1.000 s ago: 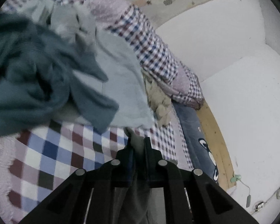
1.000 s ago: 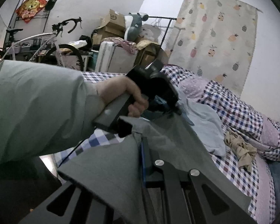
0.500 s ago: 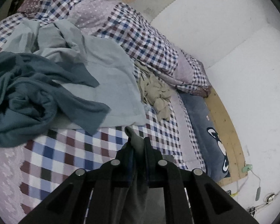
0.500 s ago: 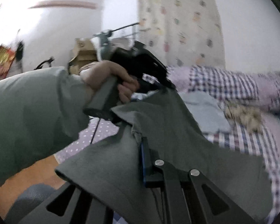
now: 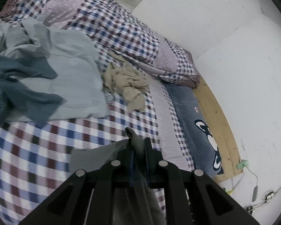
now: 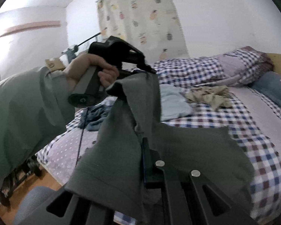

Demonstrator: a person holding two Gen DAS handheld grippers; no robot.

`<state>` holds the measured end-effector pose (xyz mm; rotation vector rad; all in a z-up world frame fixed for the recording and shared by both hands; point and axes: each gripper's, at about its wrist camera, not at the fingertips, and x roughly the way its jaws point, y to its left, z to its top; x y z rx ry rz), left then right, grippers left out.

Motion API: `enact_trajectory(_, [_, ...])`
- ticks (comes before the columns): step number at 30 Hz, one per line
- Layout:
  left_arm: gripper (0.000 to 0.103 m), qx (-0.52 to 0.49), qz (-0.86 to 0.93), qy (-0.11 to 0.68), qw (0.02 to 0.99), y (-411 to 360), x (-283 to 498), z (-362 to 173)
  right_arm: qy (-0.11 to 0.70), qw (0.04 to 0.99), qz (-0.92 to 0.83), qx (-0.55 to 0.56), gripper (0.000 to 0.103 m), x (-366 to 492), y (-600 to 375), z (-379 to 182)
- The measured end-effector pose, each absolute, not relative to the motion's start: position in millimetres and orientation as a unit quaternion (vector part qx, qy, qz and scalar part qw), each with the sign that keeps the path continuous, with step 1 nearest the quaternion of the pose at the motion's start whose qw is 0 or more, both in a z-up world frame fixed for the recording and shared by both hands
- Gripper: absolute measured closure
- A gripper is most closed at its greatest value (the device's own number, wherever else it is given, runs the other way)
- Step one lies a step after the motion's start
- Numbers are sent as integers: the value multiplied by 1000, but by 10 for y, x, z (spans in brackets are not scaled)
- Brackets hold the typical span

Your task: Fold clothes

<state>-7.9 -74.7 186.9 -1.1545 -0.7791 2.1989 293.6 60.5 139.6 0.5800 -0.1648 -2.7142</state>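
The left claw (image 5: pixel 138 144) was clenched on an edge of the grey garment (image 6: pixel 187 150), and the right claw (image 6: pixel 146 150) pinched another part of it (its far finger hidden under cloth). The garment hung stretched between them above the checked bed (image 5: pixel 37 150), near a pale blue shirt (image 5: pixel 75 75) and a beige rag (image 5: pixel 129 84).

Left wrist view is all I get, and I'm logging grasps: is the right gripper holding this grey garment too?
Observer: Yes, the right gripper is shut on the grey garment, which drapes over it.
Operator: And how does the cloth run between them?
Observer: It rises from there to the left gripper, which pinches its upper edge.
Operator: Anything under it?
Observer: The checked bedspread; the hem hangs just over it.
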Motion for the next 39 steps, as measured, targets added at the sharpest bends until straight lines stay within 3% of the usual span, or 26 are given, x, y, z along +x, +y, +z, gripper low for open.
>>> enact_trajectory(6, [95,-452,807,-263,275,60,-145,1772,-90,136,-961,223,100,3050,1140,1331])
enact_trajectory(16, [95,-514,793,-221,241,1158,-314,1066,-168,71,-939,293,100,3034,1931,826])
enact_trajectory(34, [94,-547,792,-205,179,1645,-486,368,-248,9,-894,373,101,2982,2720,193])
enact_trajectory(37, [83,-543,784,-231,194,1608,-519,380,-251,-5,-891,379,99,3019,2765,167])
enact_trajectory(38, [74,-540,782,-240,199,1593,-528,388,-252,-12,-889,382,98,3034,2780,159])
enact_trajectory(39, [57,-529,784,-250,208,1546,-527,433,-252,-21,-888,384,98,3068,2784,167])
